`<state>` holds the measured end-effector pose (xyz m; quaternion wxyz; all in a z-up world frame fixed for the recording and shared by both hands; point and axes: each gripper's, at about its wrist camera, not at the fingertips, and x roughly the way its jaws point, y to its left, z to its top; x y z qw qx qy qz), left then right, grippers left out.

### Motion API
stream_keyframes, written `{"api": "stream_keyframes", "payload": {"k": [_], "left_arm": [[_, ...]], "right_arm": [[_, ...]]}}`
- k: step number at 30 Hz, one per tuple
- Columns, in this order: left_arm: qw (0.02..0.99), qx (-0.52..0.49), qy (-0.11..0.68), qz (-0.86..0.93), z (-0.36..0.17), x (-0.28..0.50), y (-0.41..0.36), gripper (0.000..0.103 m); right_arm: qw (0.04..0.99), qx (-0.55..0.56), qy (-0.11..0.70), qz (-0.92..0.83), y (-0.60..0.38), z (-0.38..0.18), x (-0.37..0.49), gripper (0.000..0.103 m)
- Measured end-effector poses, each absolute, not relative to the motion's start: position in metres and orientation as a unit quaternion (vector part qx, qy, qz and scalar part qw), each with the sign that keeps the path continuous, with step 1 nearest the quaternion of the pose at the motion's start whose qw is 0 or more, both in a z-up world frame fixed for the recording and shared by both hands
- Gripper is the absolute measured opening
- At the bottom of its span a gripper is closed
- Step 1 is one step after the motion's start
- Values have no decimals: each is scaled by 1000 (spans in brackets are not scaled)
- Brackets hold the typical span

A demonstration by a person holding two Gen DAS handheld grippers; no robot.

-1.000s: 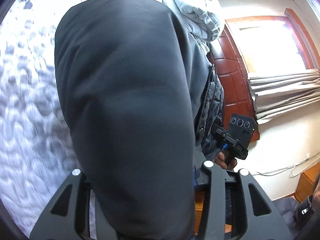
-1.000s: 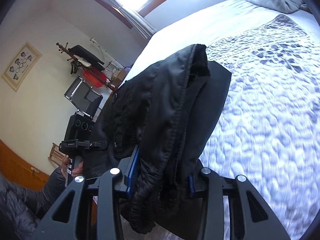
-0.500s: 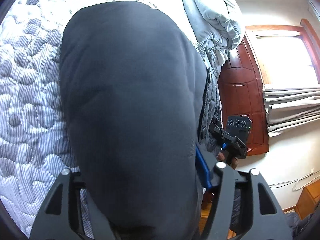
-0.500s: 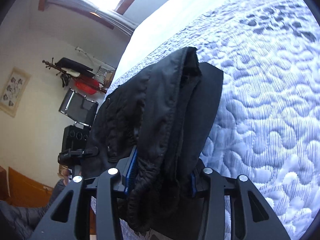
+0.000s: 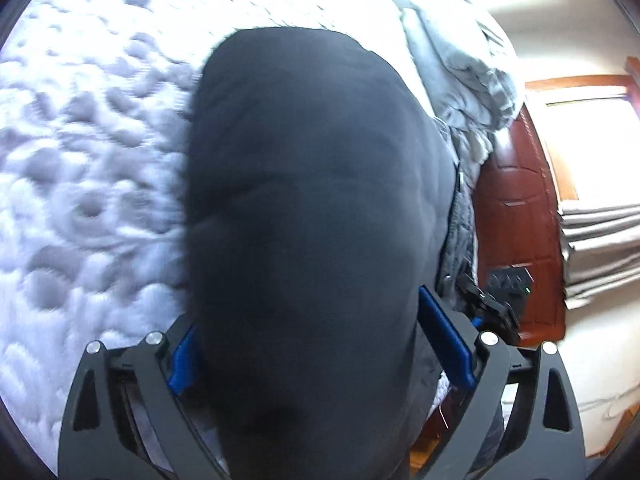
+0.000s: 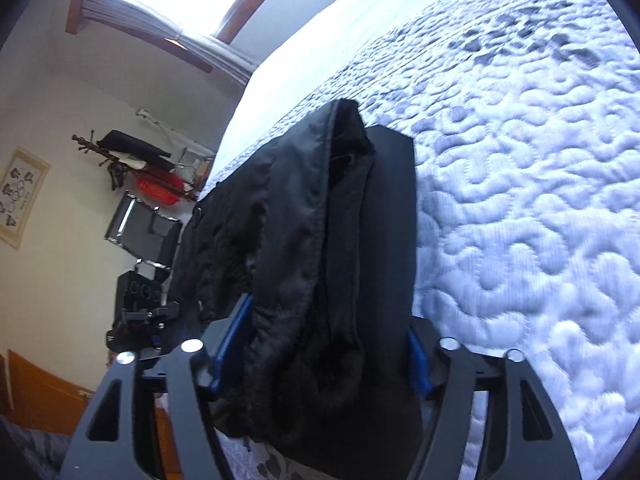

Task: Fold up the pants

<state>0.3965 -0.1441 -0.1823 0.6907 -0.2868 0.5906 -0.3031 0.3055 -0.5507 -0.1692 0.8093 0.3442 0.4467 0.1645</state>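
Observation:
The dark pants (image 5: 312,216) fill the middle of the left wrist view, held up over the quilted bed. My left gripper (image 5: 320,344) is shut on a thick bunch of the smooth fabric between its blue pads (image 5: 444,336). In the right wrist view the pants (image 6: 320,280) hang bunched, with the fleecy lining and waistband showing. My right gripper (image 6: 320,352) is shut on that bunch. Each gripper shows small in the other's view: the right one (image 5: 496,304) and the left one (image 6: 140,312).
The white quilted bed (image 6: 520,160) lies under both grippers. A grey duvet (image 5: 460,64) is heaped at the head of the bed. A red-brown door (image 5: 520,220), a window with curtains (image 5: 600,216) and a clothes rack (image 6: 132,160) stand beyond the bed's edge.
Both grippers have moved forward and down over the bed with the pants. The quilt has come closer and the room has slid to the edge of both views.

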Motion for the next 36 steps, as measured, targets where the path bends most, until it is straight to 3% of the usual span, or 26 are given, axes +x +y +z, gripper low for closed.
{"api": "stream_keyframes", "payload": {"k": [17, 23, 36], "left_arm": [[774, -210, 557, -216, -147, 339, -106, 100], [815, -122, 535, -187, -121, 310, -125, 100], [843, -59, 513, -149, -92, 266, -159, 100]], "right_arm": [[846, 296, 434, 87, -557, -142, 219, 81], [862, 248, 439, 44, -530, -123, 197, 81], [882, 137, 451, -6, -454, -89, 187, 86]]}}
